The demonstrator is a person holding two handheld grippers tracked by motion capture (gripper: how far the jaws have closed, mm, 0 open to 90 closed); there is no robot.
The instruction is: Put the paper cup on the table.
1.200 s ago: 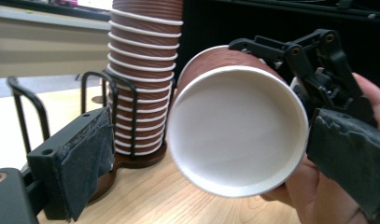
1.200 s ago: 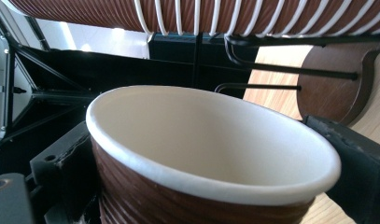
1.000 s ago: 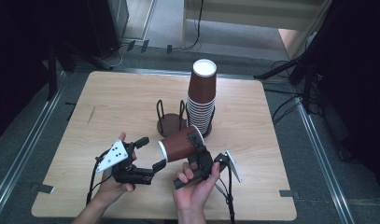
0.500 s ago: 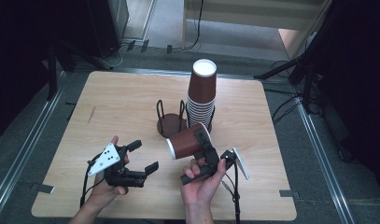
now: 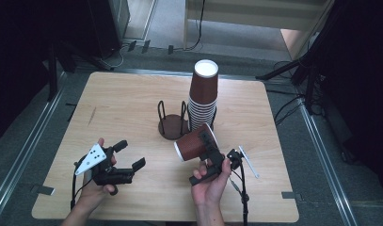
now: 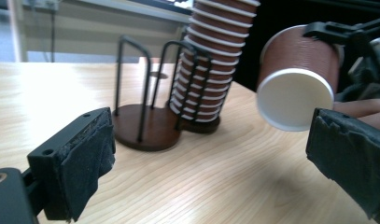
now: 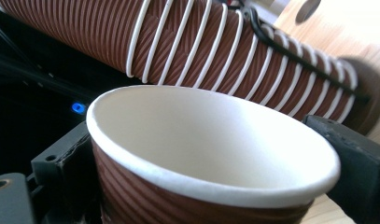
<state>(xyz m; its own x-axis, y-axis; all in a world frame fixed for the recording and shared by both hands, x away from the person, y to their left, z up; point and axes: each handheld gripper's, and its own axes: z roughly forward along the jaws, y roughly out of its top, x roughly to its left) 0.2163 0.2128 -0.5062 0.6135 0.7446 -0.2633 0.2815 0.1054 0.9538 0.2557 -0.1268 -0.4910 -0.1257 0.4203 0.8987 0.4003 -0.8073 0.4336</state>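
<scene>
Right gripper clamps the cup sideways, mouth leftward toward the wide-open left gripper; likely a handover.

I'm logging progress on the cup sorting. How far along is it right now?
Done: one brown paper cup is off the stack of cups and clamped in the right gripper, lying tilted above the table. In hand: the left gripper is open, empty, apart from it. Left: the wire cup holder holds no cup yet, and the stack stands tall.
</scene>
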